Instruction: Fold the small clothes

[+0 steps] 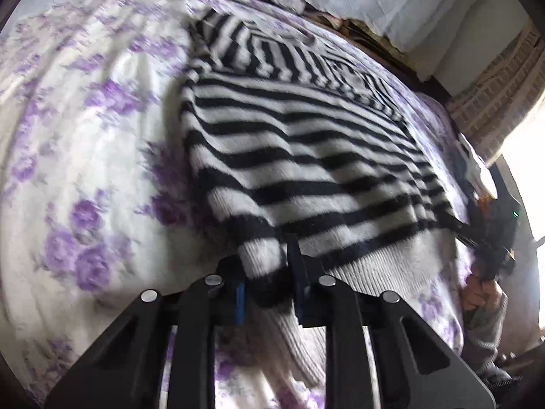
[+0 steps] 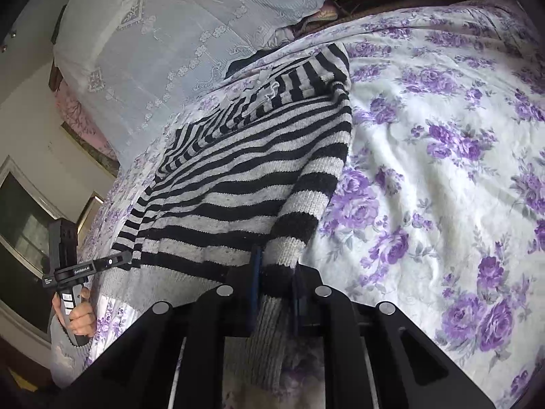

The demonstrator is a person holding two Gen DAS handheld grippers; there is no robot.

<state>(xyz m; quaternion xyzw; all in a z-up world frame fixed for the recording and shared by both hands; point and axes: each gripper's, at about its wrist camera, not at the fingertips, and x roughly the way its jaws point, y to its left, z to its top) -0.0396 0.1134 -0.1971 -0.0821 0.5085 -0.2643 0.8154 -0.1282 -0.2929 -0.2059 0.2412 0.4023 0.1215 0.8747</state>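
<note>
Left hand-held gripper [image 1: 267,272]: angled down at the bed, jaws narrow, pinching the sweater's ribbed hem corner.
Right hand-held gripper [image 2: 277,279]: angled down, jaws narrow, clamped on a striped cuff.
Sweater [image 1: 306,143]: black-and-white striped, spread flat on floral bedsheet [image 2: 442,170].
Left hand [image 2: 80,317]: fist around the handle.
Writing: white label on the left gripper, too small to read.

One sweater, two tongs, two hands, one bed.

One black-and-white striped sweater [image 1: 299,143] is lying on one bed under a single purple-flowered sheet [image 2: 442,156]. Two tongs are showing, the left tongs [image 1: 265,272] and the right tongs [image 2: 277,283], and two hands are holding them: a left hand [image 2: 80,317] and a right hand [image 1: 477,289].
</note>
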